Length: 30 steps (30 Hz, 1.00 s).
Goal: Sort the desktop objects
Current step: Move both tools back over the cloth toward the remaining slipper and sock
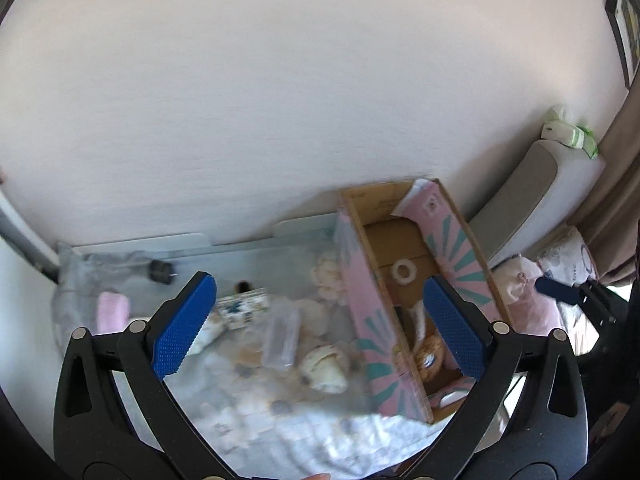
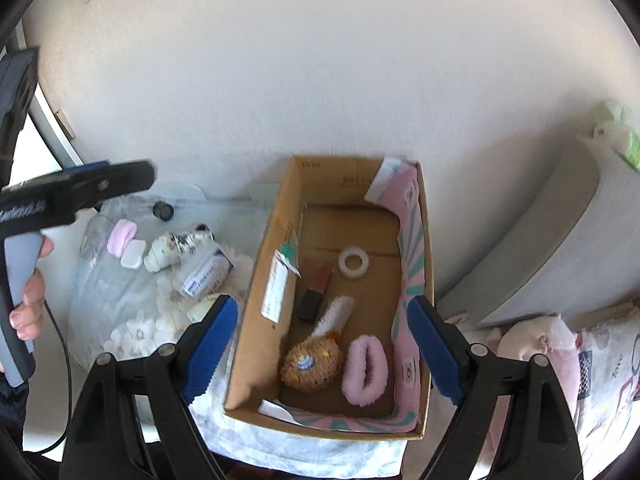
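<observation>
An open cardboard box with pink patterned sides stands against the wall. Inside lie a white ring, a brown and black block, a brown plush toy and a pink fluffy band. My right gripper hovers open above the box with nothing between its pads. My left gripper is open and empty over the floral cloth, left of the box. Below it lie a clear plastic case and a cream shell-like piece.
Left of the box lie a pink pad, a white square, a stained white bottle, a labelled packet and a black cap. A grey cushion and pink bedding are on the right. A hand holds the left gripper's handle.
</observation>
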Motion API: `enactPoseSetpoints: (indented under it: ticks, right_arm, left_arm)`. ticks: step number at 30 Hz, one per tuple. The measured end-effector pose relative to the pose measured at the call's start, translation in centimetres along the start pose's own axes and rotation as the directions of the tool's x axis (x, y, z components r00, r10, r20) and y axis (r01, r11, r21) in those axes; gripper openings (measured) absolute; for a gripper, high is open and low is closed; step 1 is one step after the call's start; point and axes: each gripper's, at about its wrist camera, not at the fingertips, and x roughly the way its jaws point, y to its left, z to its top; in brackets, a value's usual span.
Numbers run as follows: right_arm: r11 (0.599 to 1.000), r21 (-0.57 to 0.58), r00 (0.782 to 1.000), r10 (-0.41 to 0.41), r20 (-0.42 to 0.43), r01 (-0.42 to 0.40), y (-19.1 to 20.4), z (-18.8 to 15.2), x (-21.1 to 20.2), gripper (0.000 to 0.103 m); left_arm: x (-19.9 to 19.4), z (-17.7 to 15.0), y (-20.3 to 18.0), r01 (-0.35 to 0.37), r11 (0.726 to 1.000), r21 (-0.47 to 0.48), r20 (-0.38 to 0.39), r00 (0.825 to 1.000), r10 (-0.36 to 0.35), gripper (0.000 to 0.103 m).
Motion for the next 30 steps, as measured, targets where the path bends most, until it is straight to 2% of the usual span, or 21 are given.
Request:
enactPoseSetpoints:
  ticks: [3, 9, 13, 17, 22, 25, 30]
  right_arm:
    - [1.000, -0.021, 1.000, 0.011, 0.017, -0.011, 1.6, 1.1, -0.7, 0.085]
    - [0.997, -0.080, 0.993, 0.025, 0.115, -0.016, 5.9, 2.9, -3.0, 0.085]
    - [0.994, -0.104, 0.991, 0.027, 0.128, -0.014, 8.5, 4.3, -3.6, 0.085]
    - [0.991, -0.134, 0.990, -0.003, 0.137, 0.022, 11.3, 5.4, -3.5, 0.085]
    - [0.996, -0.083, 0.992, 0.031, 0.125, -0.020, 12.7, 5.7, -2.7, 0.085]
    - [0.998, -0.047, 0.992, 0.043, 0.121, -0.038, 13.2, 5.9, -2.0, 0.085]
    - [0.998, -0.024, 0.995, 0.052, 0.086, -0.050, 14.4, 5.1, 0.6, 0.085]
  left_arm:
    - [-2.4, -0.2, 2.1, -0.038, 0.999, 0.015, 0.028, 0.999, 0.038, 0.103]
    - [-6.0, -0.6, 6.3, -0.099, 0.995, 0.032, 0.066, 0.993, 0.096, 0.103]
    - [-7.5, -0.8, 9.4, -0.085, 0.996, 0.014, 0.087, 0.993, 0.084, 0.103]
    - [-7.9, -0.8, 12.1, -0.098, 0.995, -0.014, 0.077, 0.992, 0.098, 0.103]
    - [-8.5, -0.8, 16.6, -0.093, 0.993, -0.067, 0.076, 0.992, 0.098, 0.103]
    - [-8.3, -0.7, 19.3, -0.153, 0.985, -0.081, 0.067, 0.985, 0.159, 0.103]
    - [-5.9, -1.6, 23.8, -0.208, 0.974, -0.093, 0.029, 0.977, 0.212, 0.103]
